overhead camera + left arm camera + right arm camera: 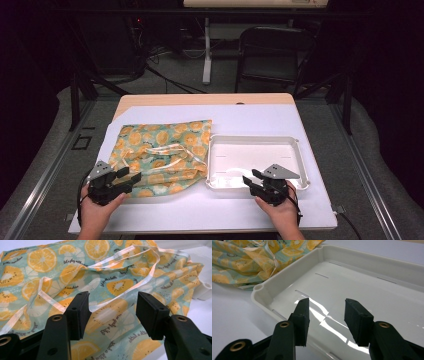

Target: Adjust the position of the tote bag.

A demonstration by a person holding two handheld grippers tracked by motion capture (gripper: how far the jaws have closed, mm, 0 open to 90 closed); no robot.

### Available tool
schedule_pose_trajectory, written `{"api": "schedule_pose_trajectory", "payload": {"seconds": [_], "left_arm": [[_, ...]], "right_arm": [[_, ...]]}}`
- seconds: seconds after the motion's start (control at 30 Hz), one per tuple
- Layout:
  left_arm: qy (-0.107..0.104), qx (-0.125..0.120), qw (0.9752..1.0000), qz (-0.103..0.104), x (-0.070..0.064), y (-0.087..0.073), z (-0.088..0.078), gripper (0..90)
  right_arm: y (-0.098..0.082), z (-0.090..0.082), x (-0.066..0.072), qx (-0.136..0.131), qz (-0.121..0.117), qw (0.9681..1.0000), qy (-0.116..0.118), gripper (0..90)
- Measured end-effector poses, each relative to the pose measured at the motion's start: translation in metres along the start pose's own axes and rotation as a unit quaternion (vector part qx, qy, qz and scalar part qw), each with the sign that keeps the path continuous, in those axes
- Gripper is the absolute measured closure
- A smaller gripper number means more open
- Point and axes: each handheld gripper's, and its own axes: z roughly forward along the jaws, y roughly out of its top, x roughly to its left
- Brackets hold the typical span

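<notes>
Lying loose on the bench (210, 210), the fruit-print bag (162, 155) waits beside an empty tray (300, 162), both left gripper (125, 178) and right gripper (251, 178) jaws apart, nothing held.

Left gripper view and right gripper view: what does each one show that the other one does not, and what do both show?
Left gripper view: the left gripper, jaws open above the fruit-print bag, with small lettering readable on the print. Right gripper view: the right gripper, jaws open over the glossy floor of the white tray. Both share the bag, the tray and the white table cover.
</notes>
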Motion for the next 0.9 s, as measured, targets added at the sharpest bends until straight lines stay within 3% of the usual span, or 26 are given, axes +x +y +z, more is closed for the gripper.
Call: {"api": "schedule_pose_trajectory", "payload": {"seconds": [0.57,0.9], "left_arm": [[0.005,0.018,0.9992,0.036,-0.004,-0.002,0.009,42.1],[0.003,0.033,0.9986,0.042,-0.003,-0.003,0.012,44.6]], "right_arm": [[-0.001,0.002,0.001,0.001,0.000,1.0000,0.001,54.7],[-0.001,0.003,0.002,0.003,-0.002,1.0000,0.001,54.6]]}}
